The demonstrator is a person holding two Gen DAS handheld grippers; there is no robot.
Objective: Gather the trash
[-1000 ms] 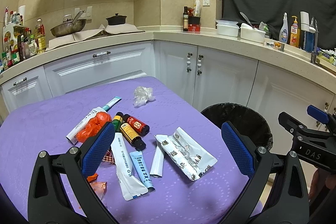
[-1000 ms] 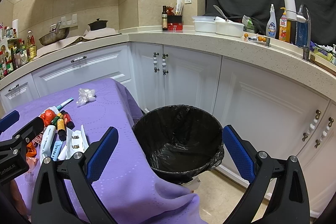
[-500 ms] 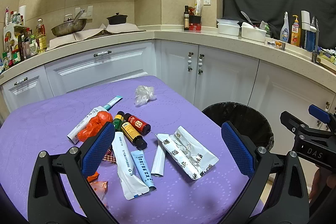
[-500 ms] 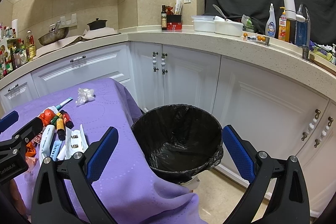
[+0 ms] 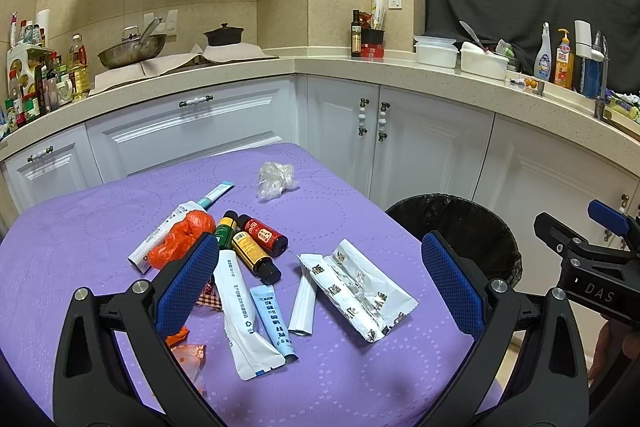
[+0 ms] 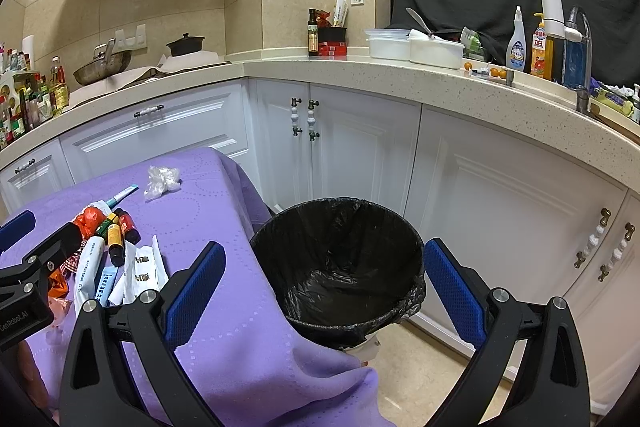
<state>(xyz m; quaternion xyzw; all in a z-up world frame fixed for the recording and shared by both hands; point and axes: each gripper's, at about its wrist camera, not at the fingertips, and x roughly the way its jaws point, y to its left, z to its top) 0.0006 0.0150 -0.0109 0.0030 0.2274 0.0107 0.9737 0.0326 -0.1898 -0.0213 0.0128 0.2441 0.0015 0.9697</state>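
Here, the left gripper [image 5: 320, 279] is held wide open and empty above wrappers and small bottles [image 5: 256, 253] scattered on the purple tablecloth [image 5: 80, 227]. The right gripper [image 6: 324, 287] is likewise spread wide, empty, over the black-lined trash bin [image 6: 340, 267] beside the table.

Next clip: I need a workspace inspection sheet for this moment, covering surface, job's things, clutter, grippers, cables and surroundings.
Surface: purple tablecloth, one corner draped toward the floor.
Job's things: silver wrapper, white pouch, blue sachet, three small bottles, orange plastic and crumpled clear plastic lie on the cloth; black-lined bin stands beside the table, looks empty.
Clutter: nothing seen beyond the trash.
Grippers: left gripper open above the pile, holding nothing; right gripper open, facing the bin.
Cables: nothing seen.
Surroundings: white cabinets, countertop with containers and bottles, range hood.
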